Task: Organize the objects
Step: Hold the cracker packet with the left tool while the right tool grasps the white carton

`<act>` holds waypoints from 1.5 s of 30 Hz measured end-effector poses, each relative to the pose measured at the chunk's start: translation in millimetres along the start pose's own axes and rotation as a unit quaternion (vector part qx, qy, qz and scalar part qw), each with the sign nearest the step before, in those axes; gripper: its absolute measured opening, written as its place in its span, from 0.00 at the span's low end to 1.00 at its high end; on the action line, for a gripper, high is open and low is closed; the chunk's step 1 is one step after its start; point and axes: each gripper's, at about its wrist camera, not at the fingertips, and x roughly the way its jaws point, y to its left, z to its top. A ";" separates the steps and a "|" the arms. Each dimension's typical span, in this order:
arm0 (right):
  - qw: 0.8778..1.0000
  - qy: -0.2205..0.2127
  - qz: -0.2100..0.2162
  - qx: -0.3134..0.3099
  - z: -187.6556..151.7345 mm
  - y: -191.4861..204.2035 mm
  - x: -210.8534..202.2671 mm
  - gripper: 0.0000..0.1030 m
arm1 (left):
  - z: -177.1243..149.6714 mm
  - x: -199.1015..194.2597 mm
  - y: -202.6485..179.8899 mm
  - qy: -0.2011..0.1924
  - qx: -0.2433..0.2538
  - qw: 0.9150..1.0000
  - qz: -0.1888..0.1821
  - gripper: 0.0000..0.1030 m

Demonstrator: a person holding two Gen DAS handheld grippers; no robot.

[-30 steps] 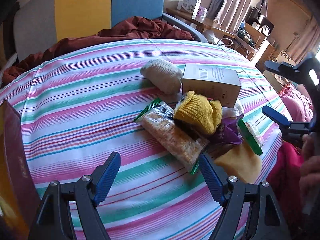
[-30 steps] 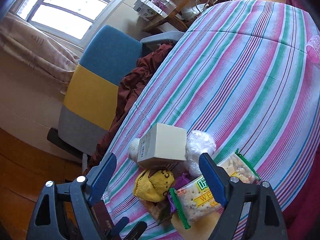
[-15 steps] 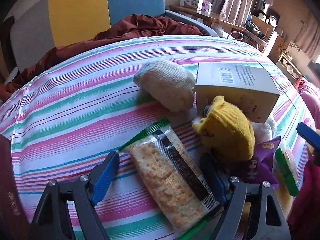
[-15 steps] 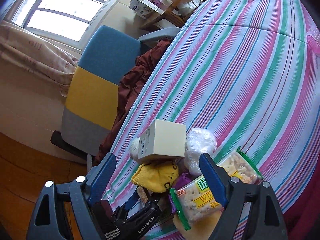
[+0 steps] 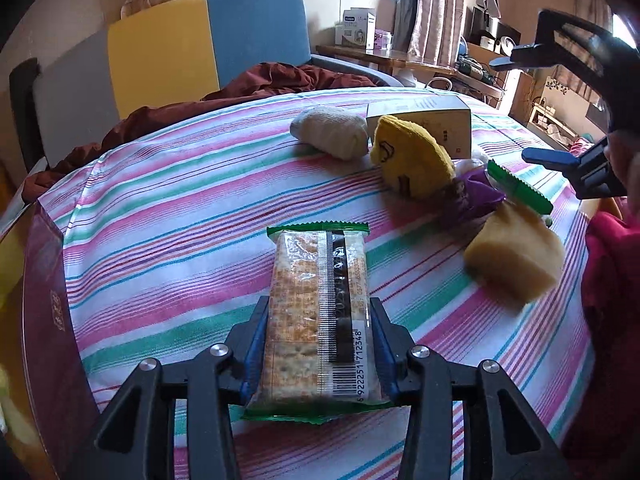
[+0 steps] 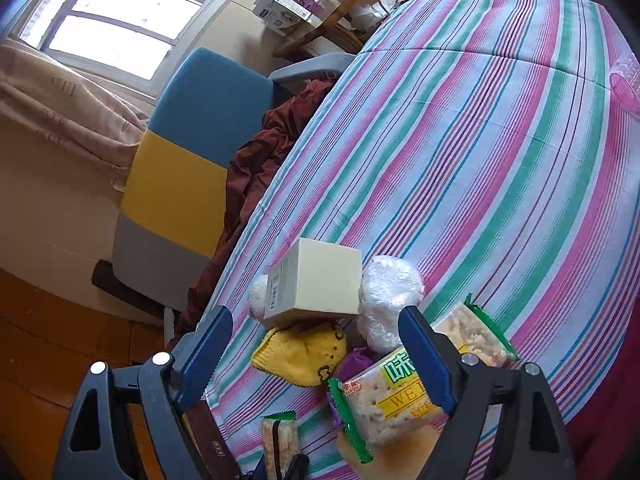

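Note:
A clear cracker packet with green ends (image 5: pixel 312 264) lies lengthwise between the blue pads of my left gripper (image 5: pixel 319 308). The jaws are closing and the pads press on its two long sides, just above the striped tablecloth (image 5: pixel 168 216). My right gripper (image 6: pixel 316 316) hangs open over the pile, nothing between its fingers. In the pile are a yellow knit hat (image 6: pixel 300 356), a cream box (image 6: pixel 316 280), a second cracker packet (image 6: pixel 392 392), a purple pouch (image 5: pixel 476 196), a white knit bundle (image 5: pixel 332 136) and a yellow sponge-like block (image 5: pixel 516 256).
A dark red box (image 5: pixel 44 320) stands at the table's left edge. A chair (image 5: pixel 208 40) with a maroon cloth (image 5: pixel 256 84) is behind the table. A pink plastic cup (image 6: pixel 626 80) sits at the far right edge. A person's red sleeve (image 5: pixel 612 280) is on the right.
My left gripper closed on the cracker packet and pulled it away from the pile toward the near left. The right gripper stayed still and open.

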 end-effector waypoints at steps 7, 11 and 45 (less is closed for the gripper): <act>1.000 0.003 -0.029 0.004 -0.7 -4.4 2.7 0.84 | 1.4 4.4 0.5 -0.003 -0.002 1.000 -0.008 0.46; 0.999 -0.003 -0.047 -0.007 -2.1 -2.2 0.3 0.84 | 1.2 4.1 0.5 -0.006 0.000 1.000 -0.011 0.46; 0.751 0.205 -0.321 -0.540 -37.8 108.3 134.1 0.54 | -0.8 4.2 9.9 -0.012 -0.017 0.999 -0.041 0.46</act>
